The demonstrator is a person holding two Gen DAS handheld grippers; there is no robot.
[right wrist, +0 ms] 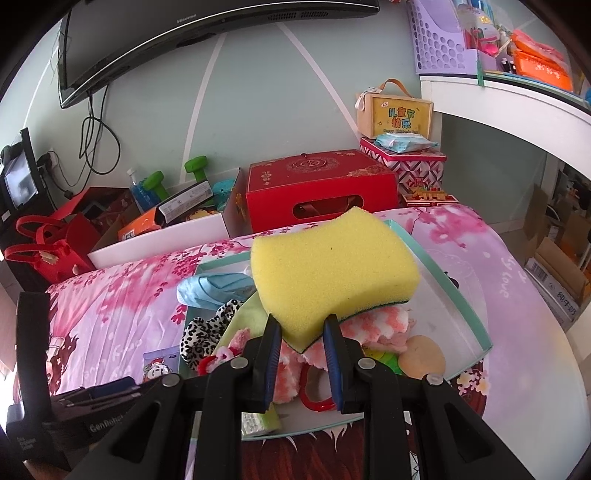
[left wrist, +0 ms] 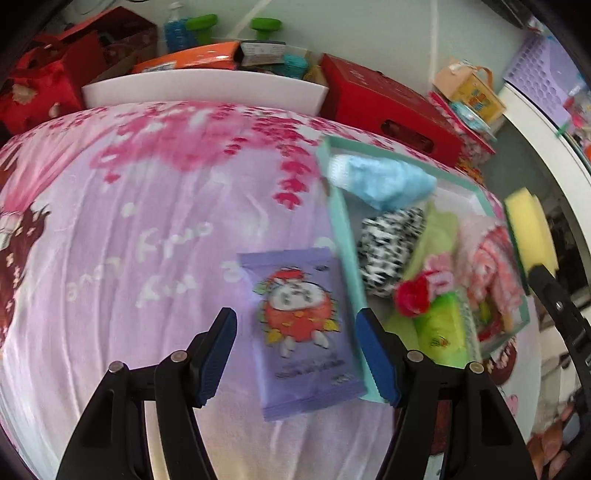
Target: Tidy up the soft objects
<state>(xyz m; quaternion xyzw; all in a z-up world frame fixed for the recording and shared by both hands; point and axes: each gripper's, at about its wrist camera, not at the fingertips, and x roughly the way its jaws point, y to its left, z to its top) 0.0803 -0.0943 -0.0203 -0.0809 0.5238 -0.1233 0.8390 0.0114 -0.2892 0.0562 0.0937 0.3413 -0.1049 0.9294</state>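
Note:
My right gripper (right wrist: 302, 349) is shut on a yellow sponge (right wrist: 332, 269) with a green underside and holds it above the teal tray (right wrist: 461, 295). The sponge also shows in the left wrist view (left wrist: 532, 229). The tray (left wrist: 341, 229) holds a blue mask (left wrist: 384, 181), a black-and-white spotted cloth (left wrist: 388, 247), a pink-and-white fluffy cloth (left wrist: 487, 262), a green pack (left wrist: 439, 325) and a red scrunchie (left wrist: 412, 295). My left gripper (left wrist: 297, 354) is open, its fingers either side of a purple tissue pack (left wrist: 303, 339) lying on the pink bedsheet (left wrist: 147, 221) next to the tray.
A red gift box (right wrist: 317, 188) and a white bin (right wrist: 159, 240) of boxes stand behind the bed. A TV (right wrist: 184, 33) hangs on the wall. A white shelf (right wrist: 517, 99) with a purple basket (right wrist: 439, 40) is at right. Cardboard boxes (right wrist: 554, 273) sit on the floor.

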